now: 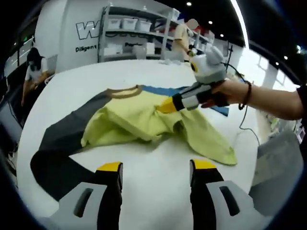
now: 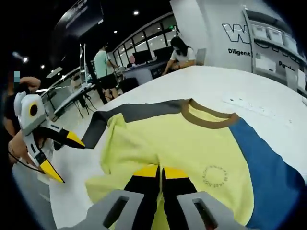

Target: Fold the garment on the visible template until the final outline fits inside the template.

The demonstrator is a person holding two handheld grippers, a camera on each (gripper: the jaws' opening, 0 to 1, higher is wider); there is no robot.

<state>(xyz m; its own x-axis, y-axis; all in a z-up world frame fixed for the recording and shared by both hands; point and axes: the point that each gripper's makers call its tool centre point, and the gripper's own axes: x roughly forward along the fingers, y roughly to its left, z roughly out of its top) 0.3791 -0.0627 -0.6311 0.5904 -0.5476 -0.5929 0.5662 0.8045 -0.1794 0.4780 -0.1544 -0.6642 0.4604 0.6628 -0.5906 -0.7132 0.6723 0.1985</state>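
Observation:
A yellow T-shirt (image 1: 139,122) lies crumpled on the white table (image 1: 158,191), with a brown collar (image 1: 123,92), a dark grey sleeve (image 1: 57,143) and a blue sleeve (image 1: 158,90). In the right gripper view the yellow shirt (image 2: 192,139) spreads ahead, its blue sleeve (image 2: 268,172) on the right and its grey sleeve (image 2: 139,111) on the left. My right gripper (image 2: 160,172) is shut on a fold of the yellow cloth; it shows again as the right gripper (image 1: 166,106) in the left gripper view. My left gripper (image 1: 156,167) hangs open over bare table near the shirt's hem, and is the left gripper (image 2: 64,156) beside the grey sleeve.
A hand with a dark bracelet (image 1: 245,93) holds the right gripper. A white strip (image 2: 249,106) lies on the table beyond the collar. Shelves with bins (image 1: 139,28) stand behind the table. People stand at other tables (image 2: 108,67) across the room.

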